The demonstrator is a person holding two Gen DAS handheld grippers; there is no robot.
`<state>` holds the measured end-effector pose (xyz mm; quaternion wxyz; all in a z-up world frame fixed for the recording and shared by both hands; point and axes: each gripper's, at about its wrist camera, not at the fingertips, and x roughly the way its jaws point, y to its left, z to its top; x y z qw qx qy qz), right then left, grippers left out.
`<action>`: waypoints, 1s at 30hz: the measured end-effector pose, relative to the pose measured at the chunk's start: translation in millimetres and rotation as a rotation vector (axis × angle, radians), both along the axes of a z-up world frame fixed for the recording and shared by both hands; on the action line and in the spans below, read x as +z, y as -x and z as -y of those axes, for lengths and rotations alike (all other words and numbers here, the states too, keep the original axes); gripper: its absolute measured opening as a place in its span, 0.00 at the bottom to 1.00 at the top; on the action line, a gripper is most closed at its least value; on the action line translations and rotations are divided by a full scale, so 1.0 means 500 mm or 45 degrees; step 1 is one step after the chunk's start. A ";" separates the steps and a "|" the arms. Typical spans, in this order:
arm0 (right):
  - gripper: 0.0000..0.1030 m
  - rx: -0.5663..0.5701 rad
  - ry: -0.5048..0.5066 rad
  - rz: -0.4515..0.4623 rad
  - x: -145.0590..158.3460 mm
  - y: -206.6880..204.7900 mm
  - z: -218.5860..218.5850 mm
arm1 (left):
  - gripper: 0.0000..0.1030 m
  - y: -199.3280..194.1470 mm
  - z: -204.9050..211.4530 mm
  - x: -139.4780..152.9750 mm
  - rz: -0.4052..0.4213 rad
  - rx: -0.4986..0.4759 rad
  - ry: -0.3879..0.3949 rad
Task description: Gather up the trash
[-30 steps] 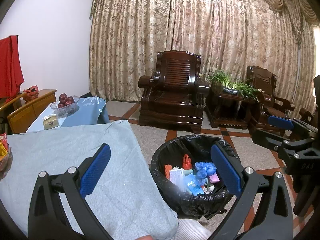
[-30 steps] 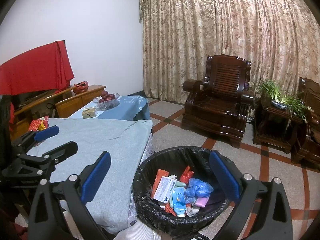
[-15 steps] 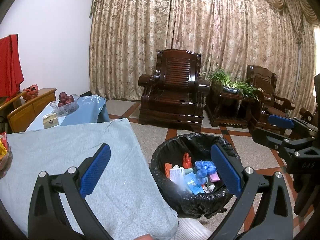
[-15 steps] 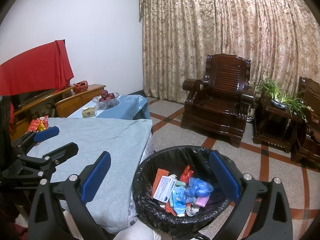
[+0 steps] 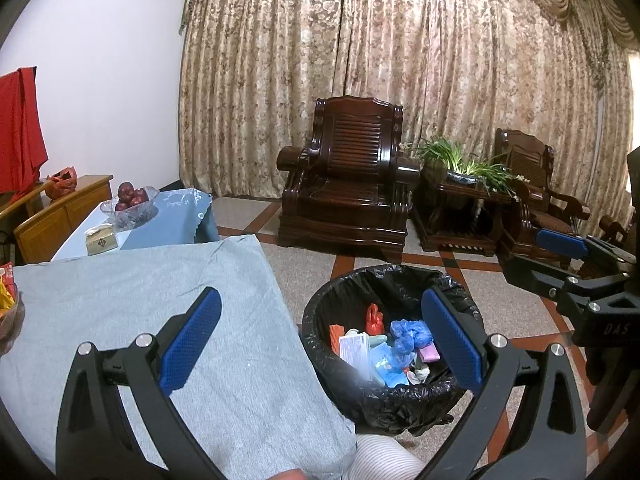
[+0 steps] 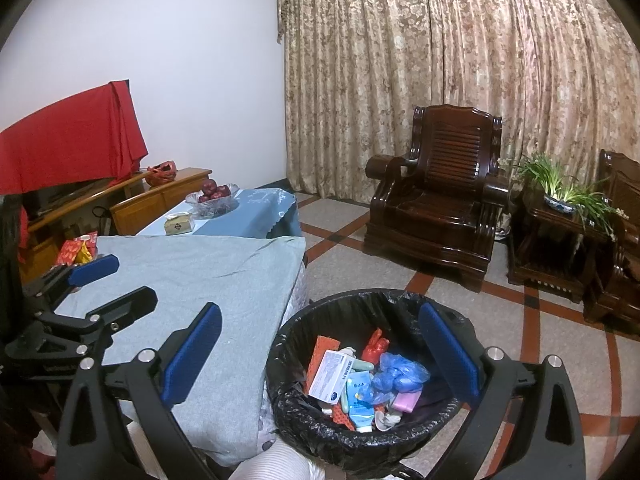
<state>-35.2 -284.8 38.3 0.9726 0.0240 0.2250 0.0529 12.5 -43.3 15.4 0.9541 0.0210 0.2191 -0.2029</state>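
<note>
A round bin with a black liner (image 5: 400, 276) (image 6: 360, 300) stands on the floor beside the table's right edge. It holds mixed trash (image 5: 384, 348) (image 6: 360, 380): a white box, blue plastic, a red piece, a pink block. My left gripper (image 5: 320, 340) is open and empty, held above the table edge and the bin. My right gripper (image 6: 320, 344) is open and empty, above the bin. Each gripper shows at the edge of the other's view: the right gripper (image 5: 580, 264), the left gripper (image 6: 92, 284).
A table with a grey cloth (image 5: 140, 300) (image 6: 200, 272) is at the left. Behind it are a blue-clothed table with a fruit bowl (image 5: 134, 204) and a small box (image 5: 101, 240). Snack packets (image 6: 78, 250) lie at the far left. Dark wooden armchairs (image 5: 348, 184) and a plant stand (image 5: 468, 200) stand behind.
</note>
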 end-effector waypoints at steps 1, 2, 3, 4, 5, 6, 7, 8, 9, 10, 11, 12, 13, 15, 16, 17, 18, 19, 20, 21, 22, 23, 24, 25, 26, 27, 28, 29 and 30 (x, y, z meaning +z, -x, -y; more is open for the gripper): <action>0.94 0.001 -0.001 0.000 0.000 0.000 0.000 | 0.95 0.000 0.000 0.000 0.000 0.000 0.001; 0.94 0.000 -0.002 -0.001 0.001 0.000 0.000 | 0.95 0.000 -0.001 0.000 -0.001 -0.001 0.001; 0.94 -0.001 -0.003 -0.002 -0.001 0.000 0.000 | 0.95 0.000 -0.002 -0.001 -0.002 -0.001 0.001; 0.94 -0.001 -0.003 -0.002 -0.002 -0.001 0.001 | 0.95 -0.001 0.000 0.001 -0.002 -0.001 0.001; 0.94 -0.002 -0.003 -0.004 -0.004 -0.001 0.001 | 0.95 0.000 -0.003 -0.001 -0.004 -0.001 0.001; 0.94 -0.003 -0.004 -0.005 -0.007 0.000 0.001 | 0.95 0.001 0.000 -0.007 -0.005 -0.001 0.000; 0.94 -0.003 -0.004 -0.005 -0.007 -0.002 0.001 | 0.95 0.001 0.002 -0.005 -0.004 0.000 -0.001; 0.94 -0.003 -0.003 -0.005 -0.007 -0.002 0.001 | 0.95 0.002 -0.001 -0.007 -0.004 0.000 -0.001; 0.94 -0.003 -0.003 -0.005 -0.009 -0.001 0.001 | 0.95 0.001 0.001 -0.005 -0.004 0.000 0.001; 0.94 -0.002 -0.004 -0.004 -0.006 -0.002 0.001 | 0.95 0.001 0.002 -0.004 -0.004 0.000 0.001; 0.94 -0.002 -0.004 -0.004 -0.009 -0.001 0.001 | 0.95 0.001 0.001 -0.005 -0.004 -0.001 0.000; 0.94 -0.002 -0.004 -0.005 -0.007 -0.002 0.001 | 0.95 0.000 0.001 -0.004 -0.004 0.000 -0.001; 0.94 -0.002 -0.004 -0.005 -0.006 -0.002 0.001 | 0.95 0.000 0.001 -0.004 -0.005 0.000 -0.001; 0.94 -0.002 -0.003 -0.005 -0.006 -0.002 0.001 | 0.95 0.000 0.001 -0.003 -0.005 -0.001 0.000; 0.94 -0.002 -0.004 -0.005 -0.006 -0.002 0.001 | 0.95 0.000 0.001 -0.002 -0.004 0.000 -0.001; 0.94 -0.003 -0.004 -0.006 -0.005 -0.002 0.001 | 0.95 0.001 -0.001 -0.005 -0.004 0.000 -0.001; 0.94 -0.003 -0.004 -0.006 -0.006 -0.002 0.001 | 0.95 -0.001 0.001 -0.002 -0.005 -0.001 0.000; 0.94 -0.003 -0.004 -0.005 -0.005 -0.002 0.001 | 0.95 -0.001 0.000 -0.002 -0.006 -0.001 0.000; 0.94 -0.002 -0.004 -0.005 -0.005 -0.002 0.001 | 0.95 -0.001 0.001 -0.001 -0.005 -0.001 -0.001; 0.94 -0.003 -0.004 -0.005 -0.007 -0.001 0.000 | 0.95 -0.001 0.001 -0.001 -0.005 -0.001 -0.001; 0.94 -0.003 -0.003 -0.006 -0.005 -0.003 0.001 | 0.95 -0.001 0.001 0.000 -0.005 -0.001 -0.001; 0.94 -0.003 -0.003 -0.006 -0.005 -0.003 0.001 | 0.95 -0.001 0.000 -0.001 -0.005 -0.001 -0.001; 0.94 -0.003 -0.003 -0.007 -0.005 -0.003 0.001 | 0.95 -0.001 0.001 0.000 -0.005 0.000 -0.001; 0.94 -0.003 -0.004 -0.008 -0.007 -0.003 0.000 | 0.95 -0.002 0.000 -0.006 -0.006 0.000 -0.001; 0.94 -0.004 -0.003 -0.008 -0.007 -0.003 0.000 | 0.95 -0.002 -0.001 -0.007 -0.006 -0.001 -0.001; 0.94 -0.003 -0.002 -0.008 -0.009 -0.002 0.000 | 0.95 -0.002 0.000 -0.006 -0.007 -0.001 -0.001; 0.94 -0.003 -0.002 -0.007 -0.006 -0.003 0.001 | 0.95 -0.002 0.000 -0.005 -0.006 0.000 -0.002; 0.94 -0.003 -0.002 -0.007 -0.009 -0.002 0.000 | 0.95 -0.002 -0.002 -0.008 -0.006 0.000 -0.002; 0.94 -0.003 -0.002 -0.008 -0.009 -0.002 0.000 | 0.95 -0.002 -0.001 -0.007 -0.007 -0.001 -0.002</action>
